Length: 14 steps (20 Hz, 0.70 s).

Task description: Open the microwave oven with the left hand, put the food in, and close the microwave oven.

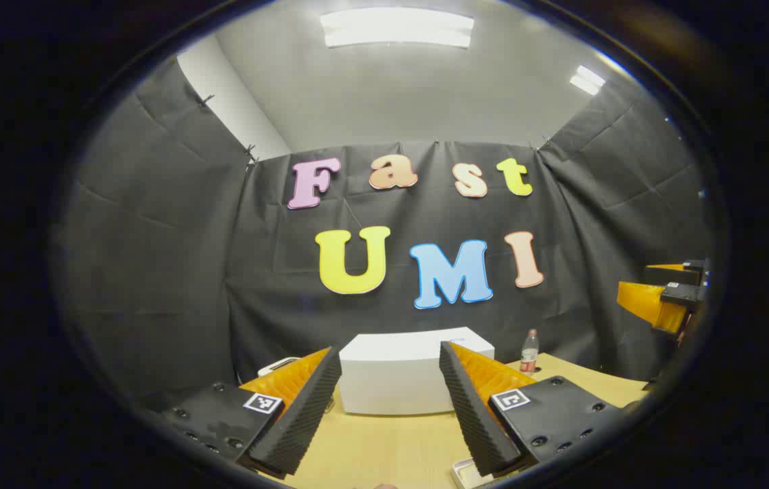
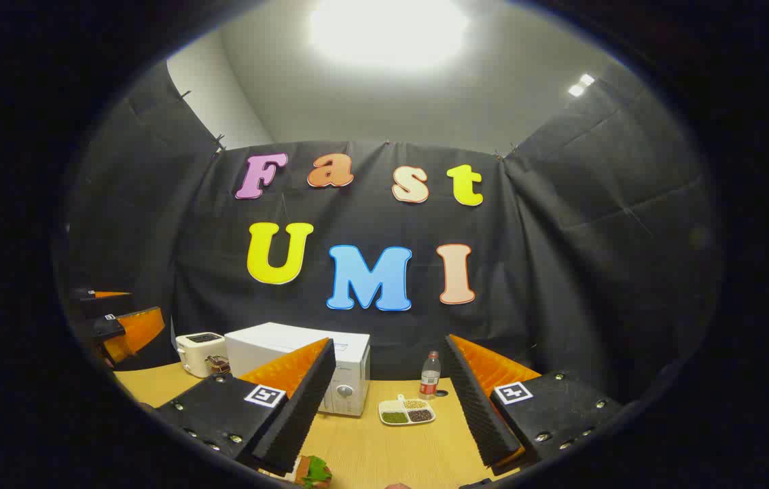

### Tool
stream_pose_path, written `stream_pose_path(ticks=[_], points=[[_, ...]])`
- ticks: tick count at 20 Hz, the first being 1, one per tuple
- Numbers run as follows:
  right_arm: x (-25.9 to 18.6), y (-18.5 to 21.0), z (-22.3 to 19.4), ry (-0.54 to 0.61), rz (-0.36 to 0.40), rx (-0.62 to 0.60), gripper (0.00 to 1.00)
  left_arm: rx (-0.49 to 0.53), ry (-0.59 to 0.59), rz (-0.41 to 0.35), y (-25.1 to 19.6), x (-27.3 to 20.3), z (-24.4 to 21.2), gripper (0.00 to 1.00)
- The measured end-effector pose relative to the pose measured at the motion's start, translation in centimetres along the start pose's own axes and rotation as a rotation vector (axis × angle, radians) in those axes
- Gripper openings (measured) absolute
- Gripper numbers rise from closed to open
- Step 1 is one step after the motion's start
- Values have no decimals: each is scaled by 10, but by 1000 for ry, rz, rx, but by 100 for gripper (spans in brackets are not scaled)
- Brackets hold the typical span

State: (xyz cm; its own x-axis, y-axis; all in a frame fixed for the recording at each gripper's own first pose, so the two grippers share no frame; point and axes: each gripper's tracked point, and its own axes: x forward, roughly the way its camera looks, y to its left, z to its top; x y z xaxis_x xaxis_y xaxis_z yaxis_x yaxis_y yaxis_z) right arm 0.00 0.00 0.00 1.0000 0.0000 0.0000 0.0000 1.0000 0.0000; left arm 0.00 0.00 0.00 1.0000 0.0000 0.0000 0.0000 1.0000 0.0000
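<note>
Hovering above the table (image 2: 384, 441), both grippers gaped wide, holding nothing: left gripper (image 1: 390, 407) faced the closed microwave (image 1: 398, 377), right gripper (image 2: 388, 407) hung over the food (image 2: 313, 472) near the table's front edge. Risk, as judged: a missed door grab shoving the microwave backward.

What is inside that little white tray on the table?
The tray holds three compartments: green bits, pale grains, dark beans. What lies beneath them is covered. It sits beside the bottle.
</note>
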Motion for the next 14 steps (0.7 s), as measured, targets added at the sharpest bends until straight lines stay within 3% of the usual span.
stream_pose_path(ticks=[11,14], points=[[-2,-15,-1,-1,3,7,96,1,-10,7,-16,-2,6,94],[-3,-21,-2,-3,11,9,96,-1,-13,11,-24,-1,8,97]])
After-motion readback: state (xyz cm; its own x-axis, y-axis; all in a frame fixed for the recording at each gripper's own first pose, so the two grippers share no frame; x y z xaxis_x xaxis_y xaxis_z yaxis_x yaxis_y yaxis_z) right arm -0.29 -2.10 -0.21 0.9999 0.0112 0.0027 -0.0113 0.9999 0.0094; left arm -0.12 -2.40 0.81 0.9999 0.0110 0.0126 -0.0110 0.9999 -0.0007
